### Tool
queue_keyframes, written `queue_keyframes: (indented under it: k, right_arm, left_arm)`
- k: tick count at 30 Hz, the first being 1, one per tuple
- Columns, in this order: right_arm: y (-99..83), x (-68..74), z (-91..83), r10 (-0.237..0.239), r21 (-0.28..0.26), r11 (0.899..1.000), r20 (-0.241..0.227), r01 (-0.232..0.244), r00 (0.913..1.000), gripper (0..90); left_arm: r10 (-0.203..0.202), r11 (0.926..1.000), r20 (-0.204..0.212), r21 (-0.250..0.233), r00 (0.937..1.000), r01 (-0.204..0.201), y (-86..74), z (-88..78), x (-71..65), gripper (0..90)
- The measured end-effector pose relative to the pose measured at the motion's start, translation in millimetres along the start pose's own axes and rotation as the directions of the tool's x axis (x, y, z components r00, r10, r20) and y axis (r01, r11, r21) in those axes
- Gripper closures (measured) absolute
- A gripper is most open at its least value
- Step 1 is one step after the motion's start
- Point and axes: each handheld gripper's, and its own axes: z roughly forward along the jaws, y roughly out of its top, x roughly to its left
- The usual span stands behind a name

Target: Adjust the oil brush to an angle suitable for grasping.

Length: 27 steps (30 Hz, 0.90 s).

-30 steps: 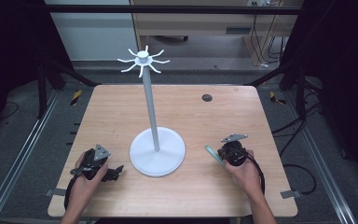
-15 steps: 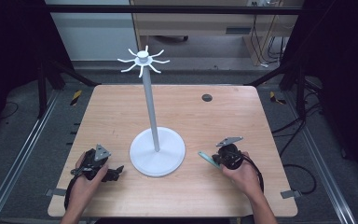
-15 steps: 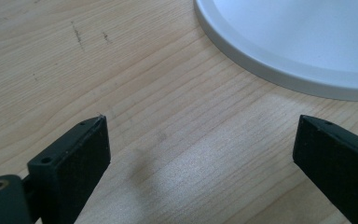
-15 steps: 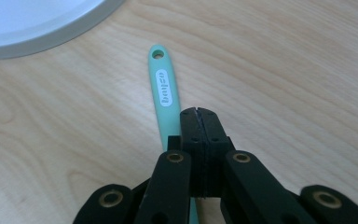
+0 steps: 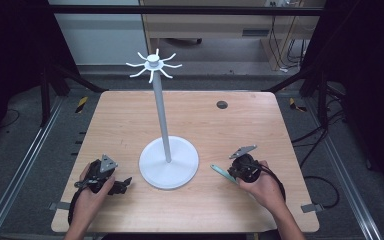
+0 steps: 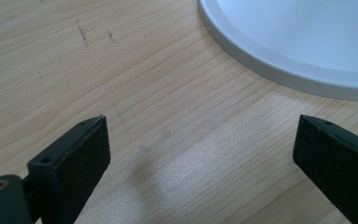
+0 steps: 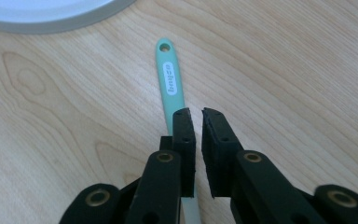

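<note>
Right gripper (image 5: 226,172) had slid left toward the stand (image 5: 168,161), jaws clamped on a teal utensil handle (image 7: 170,77), its hole end pointing lower centre at the base, likely for hanging. Left gripper (image 5: 122,185), lower left, sat apart, empty on the worktop (image 5: 260,125).

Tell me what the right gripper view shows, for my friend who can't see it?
Two black jaws of the right gripper are nearly closed around a teal handle with a hole at its far end. It lies over a wooden table, pointing toward the rim of a white round base.
</note>
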Motion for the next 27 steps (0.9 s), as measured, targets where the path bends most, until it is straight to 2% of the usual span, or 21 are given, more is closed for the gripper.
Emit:
queue_keyframes:
  k: [5, 10, 12, 16, 17, 19, 27]
  right_arm:
    - [5.2, -3.3, -4.3, -0.036, 0.077, 0.996, -0.008, 0.036, 0.9993, 75.3]
    - [8.6, -2.7, -1.4, -0.066, 0.167, 0.983, -0.033, 0.071, 0.9973, 67.9]
    - [9.4, -3.9, -0.5, -0.080, 0.180, 0.980, -0.041, 0.086, 0.9960, 67.6]
    - [10.3, -3.7, -0.1, -0.079, 0.208, 0.974, -0.042, 0.086, 0.9960, 67.3]
    - [10.2, -3.7, 1.0, -0.089, 0.231, 0.968, -0.045, 0.097, 0.9950, 67.3]
    - [9.8, -3.4, 1.8, -0.094, 0.245, 0.964, -0.051, 0.103, 0.9943, 67.5]
    - [6.3, -3.6, 4.8, -0.098, 0.272, 0.956, -0.062, 0.111, 0.9932, 69.2]
  left_arm:
    - [-0.004, 1.0000, 0.000, -0.003, 1.0000, 0.004, -0.4, 0.0, 0.6, 3.5]
    - [-0.007, 1.0000, 0.001, -0.002, 1.0000, 0.007, -0.6, -0.1, 1.4, 3.5]
    - [-0.007, 1.0000, 0.001, -0.004, 1.0000, 0.007, -0.6, -0.1, 1.3, 3.5]
    - [-0.007, 1.0000, 0.001, -0.003, 1.0000, 0.007, -0.6, 0.0, 1.1, 3.5]
    - [-0.006, 1.0000, 0.001, -0.002, 1.0000, 0.006, -0.6, 0.0, 1.0, 3.5]
    - [-0.006, 1.0000, 0.001, -0.002, 1.0000, 0.006, -0.6, 0.0, 0.9, 3.5]
    - [-0.006, 1.0000, 0.002, -0.002, 1.0000, 0.006, -0.6, 0.0, 0.9, 3.5]
